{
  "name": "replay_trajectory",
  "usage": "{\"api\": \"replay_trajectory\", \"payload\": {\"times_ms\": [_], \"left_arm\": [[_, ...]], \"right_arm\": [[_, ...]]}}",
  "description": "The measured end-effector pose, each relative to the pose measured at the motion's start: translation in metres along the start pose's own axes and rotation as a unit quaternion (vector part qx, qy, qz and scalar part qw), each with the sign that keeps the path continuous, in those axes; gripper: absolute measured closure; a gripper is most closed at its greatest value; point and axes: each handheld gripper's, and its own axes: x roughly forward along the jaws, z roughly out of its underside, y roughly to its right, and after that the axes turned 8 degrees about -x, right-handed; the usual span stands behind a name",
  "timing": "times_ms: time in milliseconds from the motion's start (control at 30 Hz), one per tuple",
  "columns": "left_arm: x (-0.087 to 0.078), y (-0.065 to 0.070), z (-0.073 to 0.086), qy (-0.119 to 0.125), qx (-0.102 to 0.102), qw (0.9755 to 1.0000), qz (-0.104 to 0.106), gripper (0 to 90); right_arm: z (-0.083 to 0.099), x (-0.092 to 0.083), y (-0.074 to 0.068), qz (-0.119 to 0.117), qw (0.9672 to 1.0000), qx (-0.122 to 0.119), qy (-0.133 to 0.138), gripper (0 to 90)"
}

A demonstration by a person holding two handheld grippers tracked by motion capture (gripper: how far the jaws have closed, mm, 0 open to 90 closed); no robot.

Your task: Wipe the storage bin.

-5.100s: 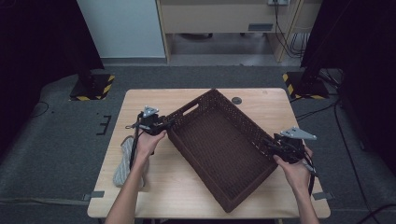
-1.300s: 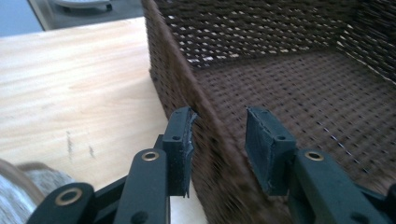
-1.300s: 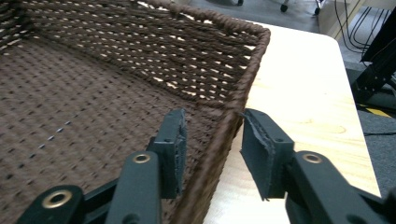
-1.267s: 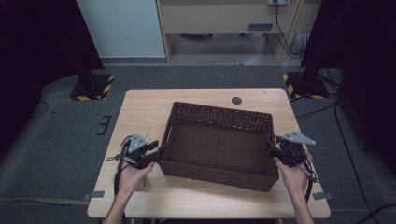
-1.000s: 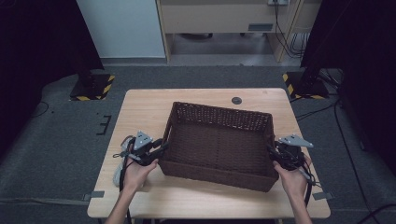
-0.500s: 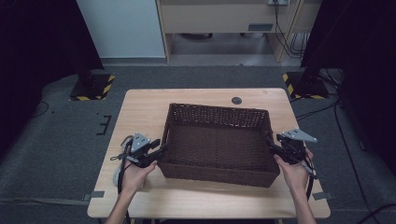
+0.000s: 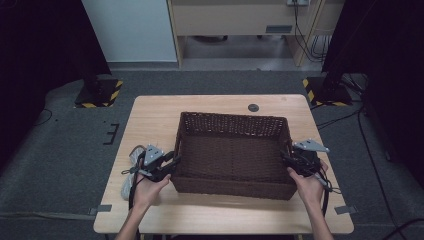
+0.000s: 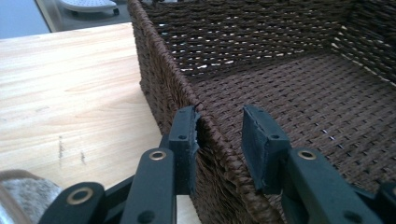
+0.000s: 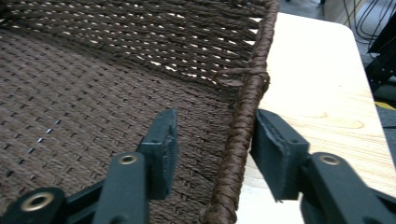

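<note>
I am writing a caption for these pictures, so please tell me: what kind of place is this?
Probably a lab or studio set up for recording, not a home. A plain wooden table stands on grey carpet, dark curtains hang at both sides, and stand bases marked with yellow-black tape and loose cables lie around it.

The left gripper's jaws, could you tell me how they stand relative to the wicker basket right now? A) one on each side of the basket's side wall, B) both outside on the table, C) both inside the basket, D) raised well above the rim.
A: in the left gripper view, the left gripper has one jaw outside and one inside the side wall of the wicker basket, straddling its rim.
</note>
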Motion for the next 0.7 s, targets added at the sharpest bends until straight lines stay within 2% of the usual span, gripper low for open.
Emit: {"api": "replay_trajectory", "payload": {"times_ms": [200,267,333,500,600,700], "left_arm": [[-0.001,0.004,0.002,0.000,0.002,1.0000,0.002,63.1],[-0.001,0.004,0.001,-0.001,0.012,0.9999,0.004,62.3],[-0.002,0.004,0.000,-0.004,0.016,0.9998,0.009,57.2],[-0.012,0.003,-0.008,0.017,0.019,0.9996,0.013,50.0],[-0.022,-0.004,-0.015,0.031,0.015,0.9994,0.006,48.9],[-0.029,-0.017,-0.017,0.034,0.009,0.9993,-0.015,47.7]], "right_arm": [[0.001,0.001,0.005,0.005,1.0000,0.000,-0.005,59.1],[0.001,0.001,0.004,0.009,0.9999,-0.004,-0.004,59.2],[0.001,0.000,0.004,0.008,1.0000,-0.002,-0.004,59.0],[0.001,0.000,0.004,0.008,1.0000,-0.004,-0.001,55.4],[0.002,-0.001,0.004,0.010,0.9999,-0.001,0.001,51.5],[0.002,-0.001,0.004,0.012,0.9999,0.002,0.004,48.8]]}}
